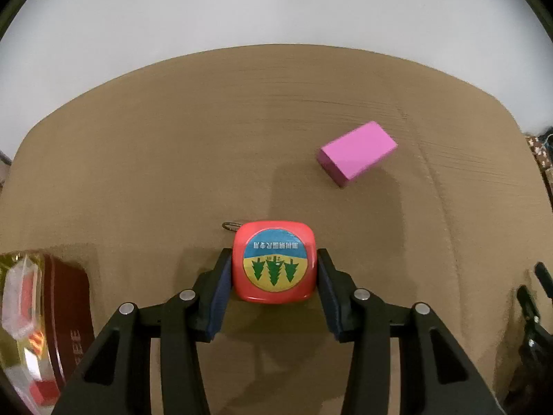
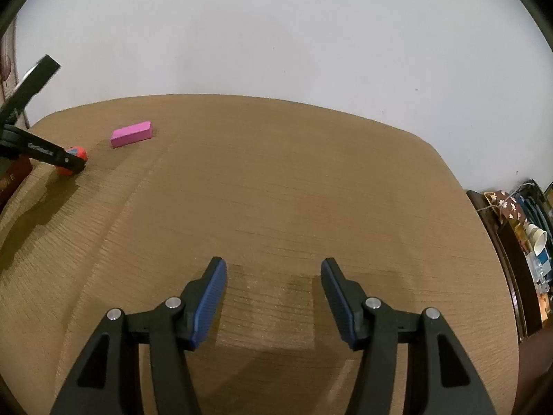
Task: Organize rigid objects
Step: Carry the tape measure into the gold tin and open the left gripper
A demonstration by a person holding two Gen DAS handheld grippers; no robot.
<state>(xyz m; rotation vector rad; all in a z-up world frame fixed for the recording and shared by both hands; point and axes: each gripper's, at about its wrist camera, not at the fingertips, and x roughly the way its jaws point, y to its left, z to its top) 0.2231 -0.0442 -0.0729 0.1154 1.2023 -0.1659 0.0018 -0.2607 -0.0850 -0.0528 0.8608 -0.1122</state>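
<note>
My left gripper (image 1: 273, 259) is shut on a red tape measure (image 1: 273, 262) with a blue and yellow tree label, low over the brown table (image 1: 172, 138). A pink block (image 1: 357, 152) lies on the table ahead and to the right of it. In the right wrist view the tape measure (image 2: 74, 159) and the left gripper (image 2: 74, 164) show at far left, with the pink block (image 2: 131, 134) just beyond them. My right gripper (image 2: 273, 269) is open and empty above the table's near middle.
A dark red tin (image 1: 65, 314) holding small items stands at the left edge in the left wrist view. A dark shelf with clutter (image 2: 522, 242) stands off the table's right side. A white wall rises behind the table.
</note>
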